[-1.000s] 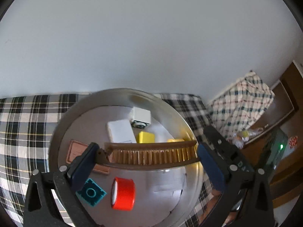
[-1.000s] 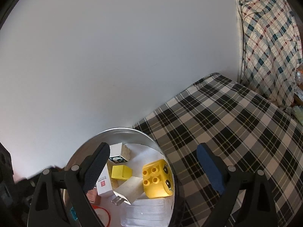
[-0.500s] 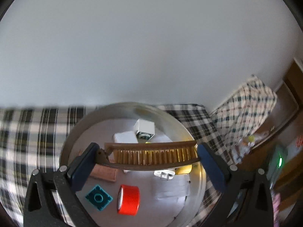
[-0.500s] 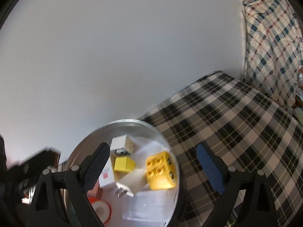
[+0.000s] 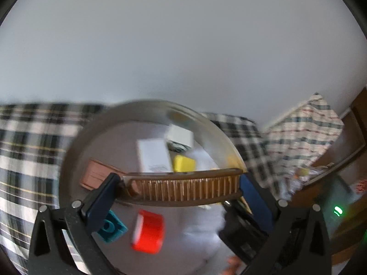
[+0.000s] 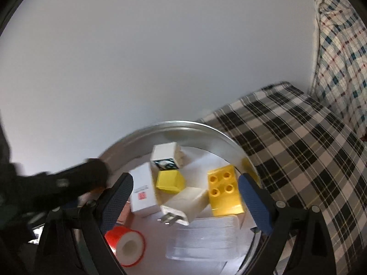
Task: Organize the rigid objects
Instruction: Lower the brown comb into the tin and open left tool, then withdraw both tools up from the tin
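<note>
My left gripper is shut on a brown wooden comb, held crosswise by its two ends above a round metal tin. In the tin lie a red tape roll, a teal brick, a white box, a small yellow block and a brown card. My right gripper stands open over the same tin, above a white plug charger and a yellow studded brick. The other gripper's black arm reaches in from the left.
The tin rests on a black-and-white plaid cloth against a plain white wall. A clear plastic lid and a white cube with a dark print also lie in the tin. A checked fabric hangs at the right.
My right gripper has come down and closer over the tin, so its contents look bigger. The left gripper, still holding the comb, has entered the right wrist view from the left.
</note>
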The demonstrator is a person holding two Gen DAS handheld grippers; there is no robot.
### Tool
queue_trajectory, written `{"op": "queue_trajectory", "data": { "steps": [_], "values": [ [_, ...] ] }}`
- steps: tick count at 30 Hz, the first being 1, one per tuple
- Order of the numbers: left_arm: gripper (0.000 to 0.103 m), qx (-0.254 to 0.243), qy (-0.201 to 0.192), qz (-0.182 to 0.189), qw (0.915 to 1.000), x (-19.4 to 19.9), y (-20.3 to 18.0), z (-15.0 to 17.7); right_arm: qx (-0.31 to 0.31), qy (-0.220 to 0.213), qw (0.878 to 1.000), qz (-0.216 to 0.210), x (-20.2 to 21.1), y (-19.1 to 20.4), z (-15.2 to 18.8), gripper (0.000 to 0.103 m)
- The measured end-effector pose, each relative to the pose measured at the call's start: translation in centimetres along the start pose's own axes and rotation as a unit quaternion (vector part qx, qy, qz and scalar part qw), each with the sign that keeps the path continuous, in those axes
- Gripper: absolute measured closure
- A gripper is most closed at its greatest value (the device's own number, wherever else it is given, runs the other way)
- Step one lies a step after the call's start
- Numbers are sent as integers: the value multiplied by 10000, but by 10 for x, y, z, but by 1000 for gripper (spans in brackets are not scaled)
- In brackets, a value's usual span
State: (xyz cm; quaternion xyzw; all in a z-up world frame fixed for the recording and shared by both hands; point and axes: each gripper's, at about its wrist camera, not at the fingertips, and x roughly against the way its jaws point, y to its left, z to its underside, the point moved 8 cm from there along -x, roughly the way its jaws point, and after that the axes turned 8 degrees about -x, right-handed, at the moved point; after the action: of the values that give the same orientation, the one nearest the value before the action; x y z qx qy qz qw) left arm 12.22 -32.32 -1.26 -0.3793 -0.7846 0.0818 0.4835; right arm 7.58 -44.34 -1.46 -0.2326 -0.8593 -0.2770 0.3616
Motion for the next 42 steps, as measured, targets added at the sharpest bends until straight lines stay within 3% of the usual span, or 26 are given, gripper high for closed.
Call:
{"op": "queue_trajectory", "data": {
  "steps": [2, 6, 12, 15, 18, 23, 26, 28, 30, 32, 38, 42],
  "values": [
    [0, 66, -13, 75, 9999, 4, -3, -1, -94, 1, 10000, 29, -1, -4, -4, 9],
    [0, -234, -115, -186, 9995, 11, -9, -4, -129, -27, 9999, 80, -1, -7, -6, 9],
    [0, 205, -5, 251, 9995, 17, -6, 0, -61, -194, 9998, 92, 3, -3, -9, 4],
    [0, 187, 254, 751, 9967, 12, -22, 9, -110, -185, 9974, 695, 0, -15, -17, 3],
    [0, -107, -68, 378, 9992, 20, -25, 3, -523, -32, 9972, 541, -8, -28, -20, 3],
    [0, -125, -281, 344, 9989, 27, -17, -4, -364, -330, 9971, 584, 3, -33, -21, 3],
    [0, -159, -310, 301, 9989, 29, -8, 1, -624, -398, 9966, 368, 6, -38, -20, 3],
    [0, -465, -626, -1, 9970, 39, -1, 3, -771, -642, 9949, 107, 17, -36, -19, 3],
    [0, -1028, -1063, -557, 9874, 52, 1, 12, -716, -1109, 9912, -75, 35, -32, -16, 3],
    [0, -1304, -1281, -832, 9796, 61, 4, 19, -515, -1472, 9877, -93, 52, -26, -12, 3],
    [0, -1545, -1881, -1584, 9569, 87, 20, 46, 26, -2401, 9707, 10, 95, -17, 9, 2],
    [0, -1588, -2138, -1939, 9442, 97, 30, 63, 262, -3175, 9477, 179, 132, -15, 26, 2]
  ]
}}
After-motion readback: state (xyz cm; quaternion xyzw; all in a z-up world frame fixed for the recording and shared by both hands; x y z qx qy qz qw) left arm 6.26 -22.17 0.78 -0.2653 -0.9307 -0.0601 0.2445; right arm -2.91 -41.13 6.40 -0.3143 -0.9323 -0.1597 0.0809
